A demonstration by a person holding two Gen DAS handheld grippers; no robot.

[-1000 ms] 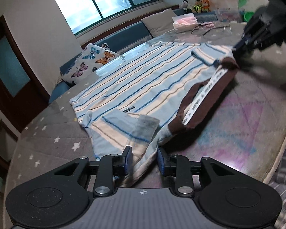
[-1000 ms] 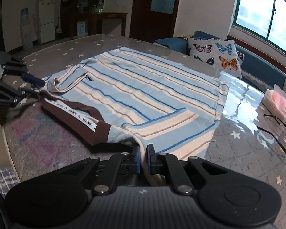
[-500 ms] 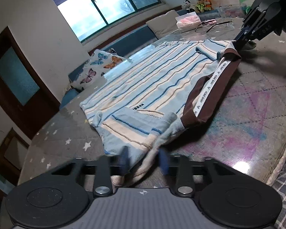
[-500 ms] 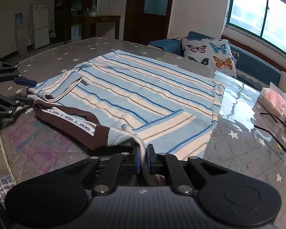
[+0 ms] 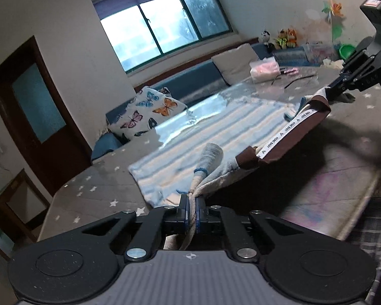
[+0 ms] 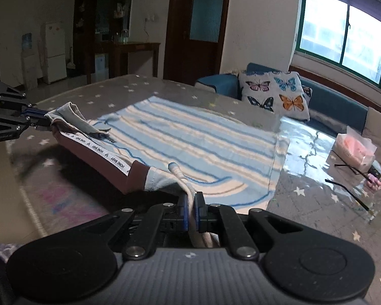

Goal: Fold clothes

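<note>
A light blue striped shirt (image 5: 203, 132) (image 6: 190, 137) with a brown neck band (image 5: 292, 132) (image 6: 101, 152) lies on the star-patterned table (image 5: 94, 193). In the left wrist view my left gripper (image 5: 191, 203) has its jaws closing tight on a bunched fold of the shirt's near corner, with the cloth pinched between the pads. My right gripper (image 6: 190, 198) is shut on the other corner. Each gripper shows in the other's view, the right gripper (image 5: 335, 89) and the left gripper (image 6: 42, 119). The neck edge hangs stretched between them, raised off the table.
A butterfly cushion (image 5: 149, 114) (image 6: 274, 94) rests on the blue sofa behind the table. A pink bag (image 6: 355, 147) and spectacles (image 6: 353, 172) lie on the table's far right part. Checked cloth (image 5: 368, 218) shows by the near table edge.
My left jaws went from open around the shirt corner to shut on it. Both grippers rose, lifting the neck edge off the table. The right grip stayed shut.
</note>
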